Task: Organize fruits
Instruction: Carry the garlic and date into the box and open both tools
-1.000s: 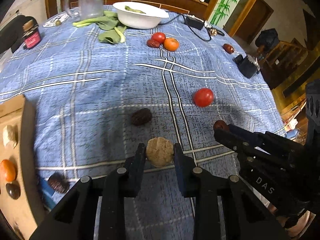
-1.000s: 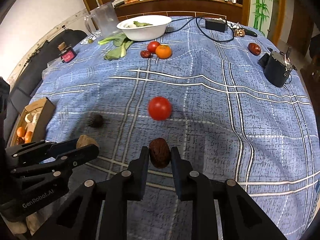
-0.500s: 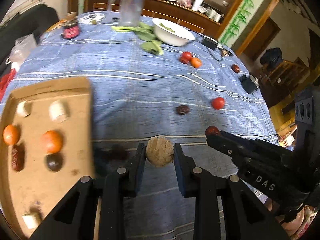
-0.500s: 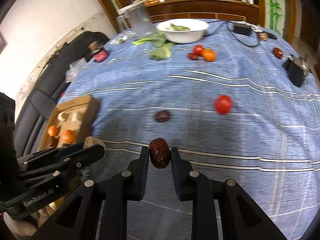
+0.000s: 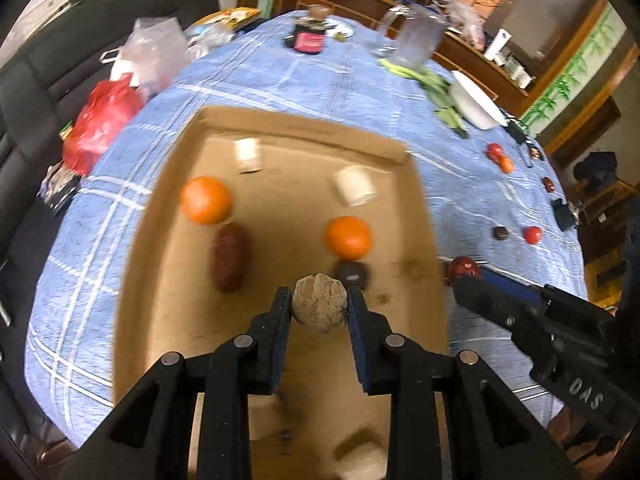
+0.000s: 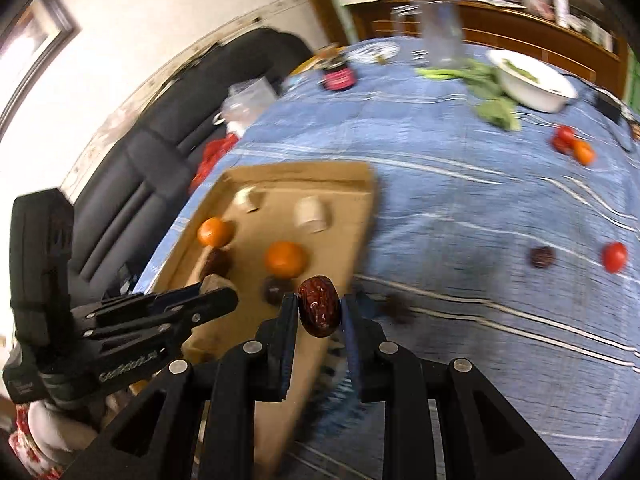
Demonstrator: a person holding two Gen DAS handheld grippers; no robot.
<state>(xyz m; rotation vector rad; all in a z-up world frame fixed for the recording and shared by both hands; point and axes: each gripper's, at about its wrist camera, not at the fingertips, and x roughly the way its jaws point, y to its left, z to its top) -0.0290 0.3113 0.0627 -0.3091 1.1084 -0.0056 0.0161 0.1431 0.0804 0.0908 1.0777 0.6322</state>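
My left gripper (image 5: 319, 304) is shut on a tan walnut (image 5: 319, 308) and hangs over the cardboard tray (image 5: 424, 216). In the tray lie two oranges (image 5: 206, 200) (image 5: 348, 238), a red date (image 5: 231, 258), a dark fruit (image 5: 352, 274) and white pieces (image 5: 354, 186). My right gripper (image 6: 318, 306) is shut on a dark red date (image 6: 319, 306) just over the tray's right rim (image 6: 360, 240). The right gripper also shows at the right of the left wrist view, the date (image 5: 463, 270) at its tip. On the blue cloth lie a red tomato (image 6: 614, 257) and a dark date (image 6: 542, 257).
Farther back on the blue checked tablecloth (image 5: 320, 80) are a white bowl (image 6: 532, 80), green leaves (image 6: 492, 92), a clear jug (image 5: 414, 40), a dark jar (image 5: 308, 38), and a tomato with a small orange (image 6: 574, 144). A dark sofa (image 6: 152, 128) with plastic bags (image 5: 104, 120) stands at the left.
Both grippers have swung left with their fruit, from over the open cloth to the cardboard tray. The tray now fills the left wrist view. The grips have not changed.
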